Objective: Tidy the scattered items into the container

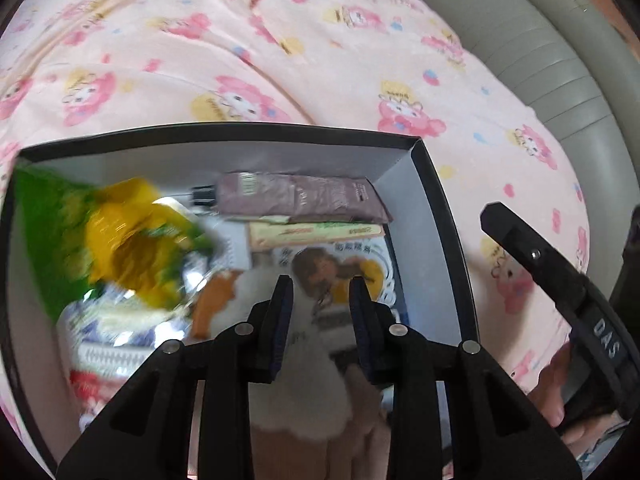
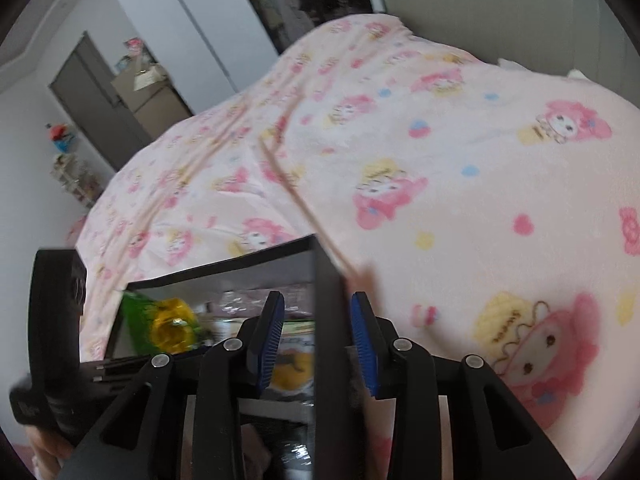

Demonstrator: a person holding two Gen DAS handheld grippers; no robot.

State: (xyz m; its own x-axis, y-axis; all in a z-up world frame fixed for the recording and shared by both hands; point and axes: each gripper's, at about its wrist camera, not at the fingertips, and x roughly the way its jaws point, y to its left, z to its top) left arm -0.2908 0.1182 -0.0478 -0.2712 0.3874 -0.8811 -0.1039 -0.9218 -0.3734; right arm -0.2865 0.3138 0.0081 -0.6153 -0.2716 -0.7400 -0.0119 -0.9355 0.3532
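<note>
A black box with a white inside [image 1: 400, 160] sits on a pink cartoon-print blanket. In it lie a blurred green and yellow snack packet [image 1: 120, 240], a brown tube [image 1: 300, 198], flat printed packets [image 1: 340, 268] and a white plush item [image 1: 304, 368]. My left gripper [image 1: 320, 280] hangs over the box, open, with the plush below its fingers and no pad pressing on it. My right gripper [image 2: 318, 300] is open and straddles the box's right wall [image 2: 328, 320], with a small gap on each side. The snack packet [image 2: 168, 324] shows inside that wall.
The blanket [image 2: 440, 160] spreads wide beyond and right of the box. A grey padded headboard [image 1: 560, 60] rises at the back right. A hand [image 1: 560, 396] grips a black handle [image 1: 580, 304] just right of the box. A door and cardboard boxes [image 2: 148, 84] stand far off.
</note>
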